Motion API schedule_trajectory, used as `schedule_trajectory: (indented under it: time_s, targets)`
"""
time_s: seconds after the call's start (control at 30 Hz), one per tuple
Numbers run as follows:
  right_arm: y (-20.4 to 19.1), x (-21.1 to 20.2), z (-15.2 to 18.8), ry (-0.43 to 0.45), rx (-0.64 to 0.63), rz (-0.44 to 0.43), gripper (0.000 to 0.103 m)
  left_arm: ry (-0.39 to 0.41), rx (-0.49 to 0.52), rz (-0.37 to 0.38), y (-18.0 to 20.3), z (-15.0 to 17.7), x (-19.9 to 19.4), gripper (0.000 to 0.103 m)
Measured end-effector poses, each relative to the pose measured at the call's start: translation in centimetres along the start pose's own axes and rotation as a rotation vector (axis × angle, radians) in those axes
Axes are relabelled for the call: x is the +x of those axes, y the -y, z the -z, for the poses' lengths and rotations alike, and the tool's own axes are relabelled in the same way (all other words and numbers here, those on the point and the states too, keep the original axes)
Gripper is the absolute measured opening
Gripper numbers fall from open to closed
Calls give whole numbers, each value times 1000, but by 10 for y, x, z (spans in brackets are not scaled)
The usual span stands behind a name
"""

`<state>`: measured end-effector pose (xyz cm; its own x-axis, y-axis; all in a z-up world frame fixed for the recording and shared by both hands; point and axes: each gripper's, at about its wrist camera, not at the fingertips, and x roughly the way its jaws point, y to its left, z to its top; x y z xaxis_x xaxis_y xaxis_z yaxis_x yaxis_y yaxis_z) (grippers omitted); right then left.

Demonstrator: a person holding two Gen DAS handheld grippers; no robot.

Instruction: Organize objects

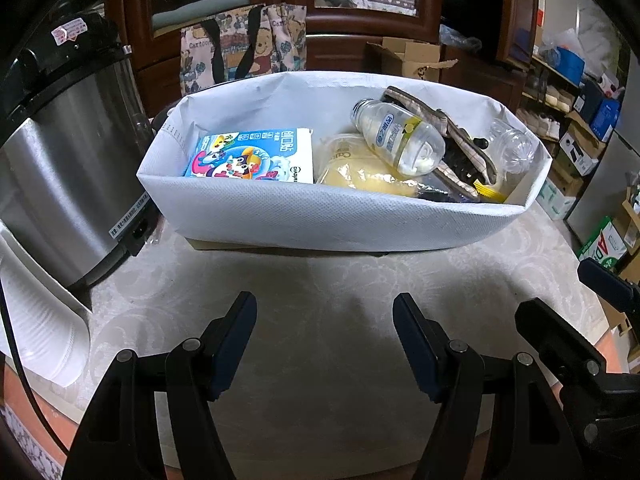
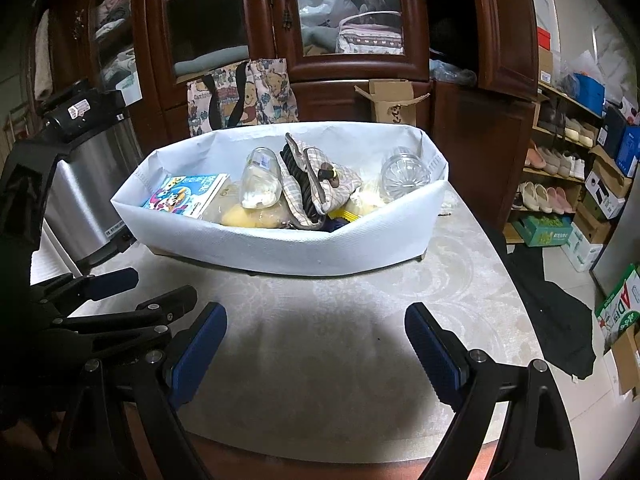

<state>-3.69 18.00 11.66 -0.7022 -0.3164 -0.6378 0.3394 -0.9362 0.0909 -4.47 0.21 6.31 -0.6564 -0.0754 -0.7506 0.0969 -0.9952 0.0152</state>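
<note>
A white fabric bin [image 1: 320,216] [image 2: 304,244] stands on the pale table. It holds a colourful cartoon box [image 1: 252,156] [image 2: 184,196], a yellowish soft packet [image 1: 352,168] [image 2: 248,214], a labelled plastic bottle [image 1: 400,136] [image 2: 260,182], a plaid slipper [image 1: 452,136] [image 2: 316,180] and a clear empty bottle [image 1: 516,146] [image 2: 404,174]. My left gripper [image 1: 324,340] is open and empty, in front of the bin. My right gripper [image 2: 316,344] is open and empty, also in front of the bin; it shows at the right edge of the left wrist view [image 1: 560,340].
A steel cooker [image 1: 68,168] [image 2: 88,184] stands left of the bin, with a stack of white cups [image 1: 44,320] beside it. A wooden cabinet [image 2: 280,40], a cartoon tote bag [image 2: 244,96] and a cardboard box [image 2: 392,100] stand behind. Shoe shelves [image 2: 560,160] and boxes are at right.
</note>
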Motion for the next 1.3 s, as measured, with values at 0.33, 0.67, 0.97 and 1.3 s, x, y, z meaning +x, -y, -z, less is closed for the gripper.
schedule_trajectory:
  time_s: [0.33,0.67,0.97,1.3]
  targets:
    - [1,3,1,-13,4,8,91,-2,5,0,0,1,1,70]
    - [4,11,3,-64,17,25,91,-31,7,15,1,3,7,70]
    - [7,13,3,-73,26,32,91,-30,26,-2,5,8,9,70]
    - [8,13,3,-81,31,37,91,-45,35,-8,5,7,15,70]
